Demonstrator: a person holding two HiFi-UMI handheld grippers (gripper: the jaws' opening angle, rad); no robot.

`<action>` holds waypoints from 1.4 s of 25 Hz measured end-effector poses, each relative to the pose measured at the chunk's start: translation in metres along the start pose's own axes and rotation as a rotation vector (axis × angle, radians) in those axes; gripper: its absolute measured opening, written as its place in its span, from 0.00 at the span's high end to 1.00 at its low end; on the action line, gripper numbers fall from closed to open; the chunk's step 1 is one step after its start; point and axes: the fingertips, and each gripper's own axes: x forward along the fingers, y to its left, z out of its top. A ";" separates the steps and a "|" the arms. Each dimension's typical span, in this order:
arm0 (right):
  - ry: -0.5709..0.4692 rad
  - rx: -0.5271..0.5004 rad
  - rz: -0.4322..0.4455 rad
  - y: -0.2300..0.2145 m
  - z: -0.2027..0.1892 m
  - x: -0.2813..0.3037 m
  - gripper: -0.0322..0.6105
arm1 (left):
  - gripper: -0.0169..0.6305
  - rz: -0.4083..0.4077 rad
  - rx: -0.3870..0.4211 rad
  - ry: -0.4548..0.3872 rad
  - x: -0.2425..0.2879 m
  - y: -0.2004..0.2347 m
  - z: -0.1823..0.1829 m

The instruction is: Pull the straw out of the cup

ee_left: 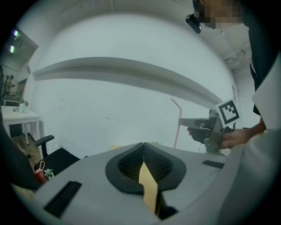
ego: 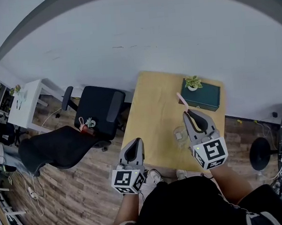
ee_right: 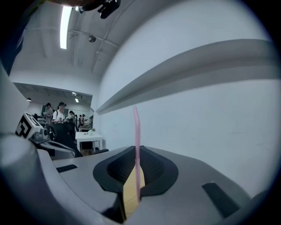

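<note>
The right gripper's (ee_right: 136, 151) jaws are pinching the pink straw (ee_right: 137, 132), which is standing upright. The left gripper's (ee_left: 143, 146) jaws are pressing together on nothing. Only the head view is showing the clear cup (ego: 180, 133), sitting near the wooden table's (ego: 151, 113) front edge, below the straw.

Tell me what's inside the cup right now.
No straw shows in the clear cup; the pink straw is pinched in the raised right gripper. The gripper hides the cup's right edge.
</note>
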 end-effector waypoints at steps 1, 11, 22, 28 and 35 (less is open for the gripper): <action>-0.024 0.001 -0.001 -0.001 0.010 -0.004 0.87 | 0.95 -0.003 0.002 -0.001 0.001 -0.002 0.001; -0.206 0.066 0.003 -0.011 0.083 -0.042 0.87 | 0.95 -0.020 0.011 -0.005 0.005 -0.010 0.004; -0.218 0.027 -0.013 -0.004 0.096 -0.056 0.88 | 0.95 -0.030 0.013 -0.022 0.000 -0.016 0.010; -0.215 0.016 -0.011 -0.001 0.094 -0.060 0.88 | 0.95 -0.036 0.015 -0.029 -0.004 -0.020 0.012; -0.213 0.017 -0.015 0.001 0.091 -0.063 0.88 | 0.95 -0.039 0.018 -0.032 -0.009 -0.022 0.012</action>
